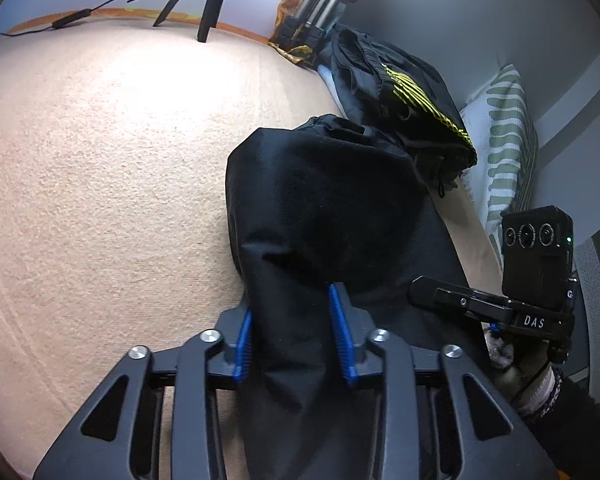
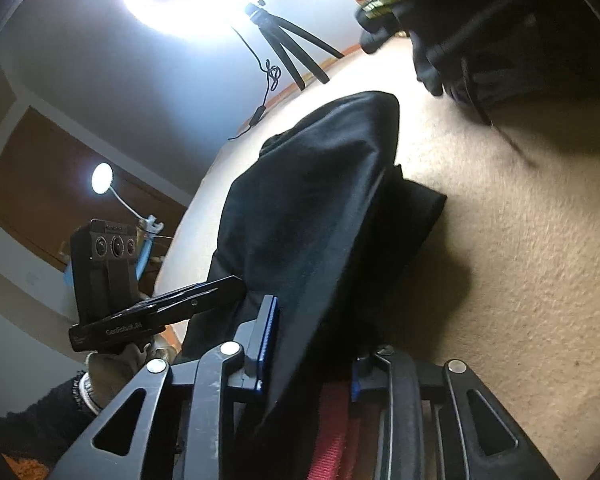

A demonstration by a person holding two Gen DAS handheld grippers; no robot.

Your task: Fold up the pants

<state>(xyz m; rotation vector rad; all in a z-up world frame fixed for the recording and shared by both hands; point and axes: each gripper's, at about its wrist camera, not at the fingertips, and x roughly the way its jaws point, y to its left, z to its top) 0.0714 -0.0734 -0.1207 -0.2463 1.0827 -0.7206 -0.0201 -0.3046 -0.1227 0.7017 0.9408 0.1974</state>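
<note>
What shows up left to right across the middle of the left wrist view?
Beige carpet → black pants between the left gripper jaws → striped pillow → right gripper's camera.

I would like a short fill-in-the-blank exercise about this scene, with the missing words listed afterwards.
1. The pants between the left tongs are ____ in colour.
2. The pads on the tongs are ____.
3. The pants lie on a ____ blanket.
4. The other dark garment has ____ stripes.

Missing words: black; blue; beige; yellow
</note>
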